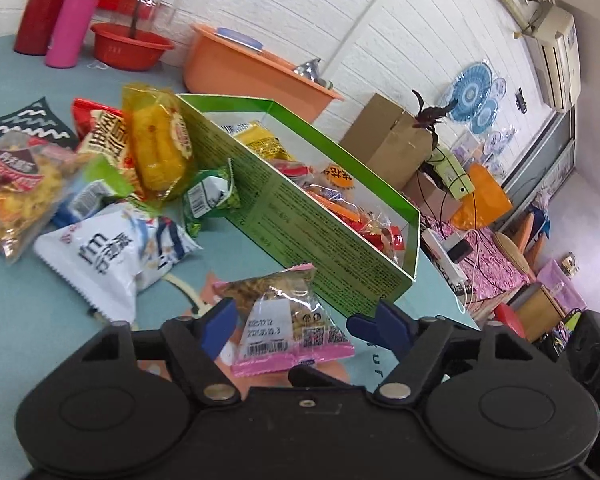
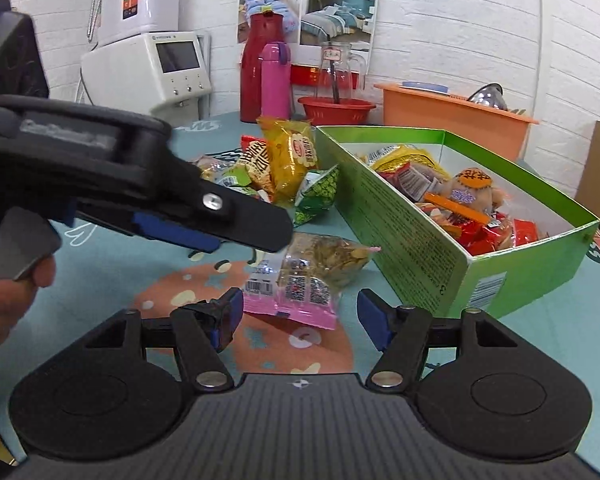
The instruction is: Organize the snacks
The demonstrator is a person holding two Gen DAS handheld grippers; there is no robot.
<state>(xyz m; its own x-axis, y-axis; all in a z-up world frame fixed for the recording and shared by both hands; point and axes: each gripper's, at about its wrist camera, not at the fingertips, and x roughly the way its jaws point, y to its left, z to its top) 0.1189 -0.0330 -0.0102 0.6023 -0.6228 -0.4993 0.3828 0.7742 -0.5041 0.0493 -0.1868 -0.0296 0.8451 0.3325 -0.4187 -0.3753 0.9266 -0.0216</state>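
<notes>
Black plastic jaws with blue pads are seen at the bottom of each wrist view. The left gripper (image 1: 294, 320) is held with its jaws apart, and the pink-edged clear plastic snack packet (image 1: 290, 322) lies between the pads on the table; no pad is seen pressing on it, so nothing is judged to be gripped. The right gripper (image 2: 300, 314) is likewise held apart, with the same packet (image 2: 304, 280) just ahead of its fingertips and untouched.

From the right wrist view, the left gripper (image 2: 236, 228) is seen reaching in from the left, its tip directly over the packet's far end, so the left hand is judged the nearer. The packet's long axis is seen to run away from the left camera, from barcode end to crimped top, roughly parallel to the near wall of the green cardboard box (image 1: 320, 236), which stands just beside it to the right. A closing across the short width is judged to be the coming step, then a lift over that wall.

The packet is thin, glossy, crinkled film with serrated seams and loose brown contents, and is expected to deform under pressure. The box is stiff printed card, open-topped and already partly filled with wrapped snacks. More foil and film bags (image 1: 100, 184) are left heaped on the teal patterned tablecloth (image 1: 40, 320) to the left.
</notes>
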